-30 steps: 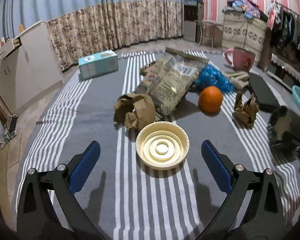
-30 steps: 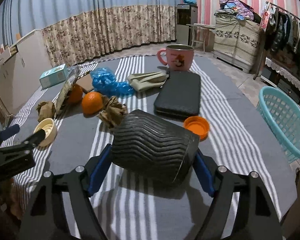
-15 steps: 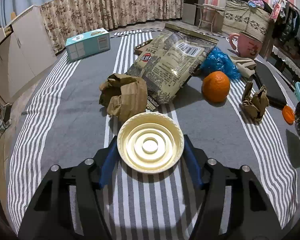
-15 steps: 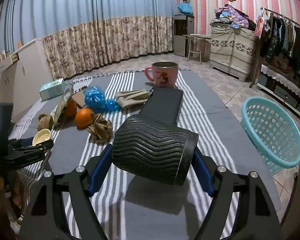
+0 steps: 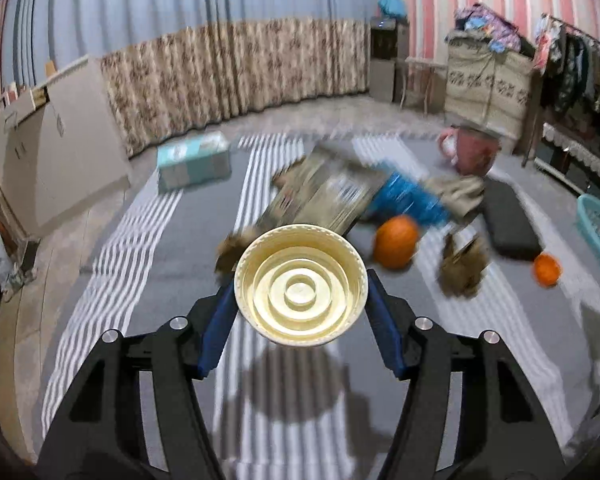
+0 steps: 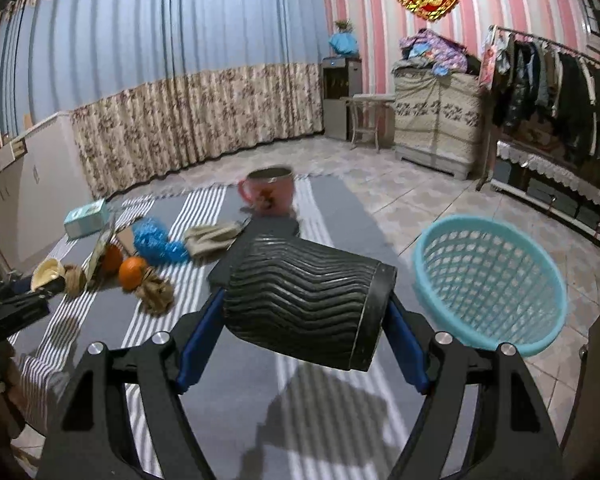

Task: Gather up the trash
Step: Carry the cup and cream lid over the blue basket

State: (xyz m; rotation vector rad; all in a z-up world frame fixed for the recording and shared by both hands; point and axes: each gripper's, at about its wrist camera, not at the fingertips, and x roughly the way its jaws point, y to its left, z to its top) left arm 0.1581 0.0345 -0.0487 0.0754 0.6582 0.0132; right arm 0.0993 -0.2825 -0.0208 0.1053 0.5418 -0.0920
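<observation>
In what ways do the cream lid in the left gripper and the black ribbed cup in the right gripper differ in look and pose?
The cream lid is shallow and round with raised rings inside; the black ribbed cup is tall with wavy ridges. The lid's open face looks toward the camera, while the cup lies on its side, one end pointing right. Both are clamped between blue pads, lifted above the striped cloth: lid in the left gripper, cup in the right gripper.
</observation>
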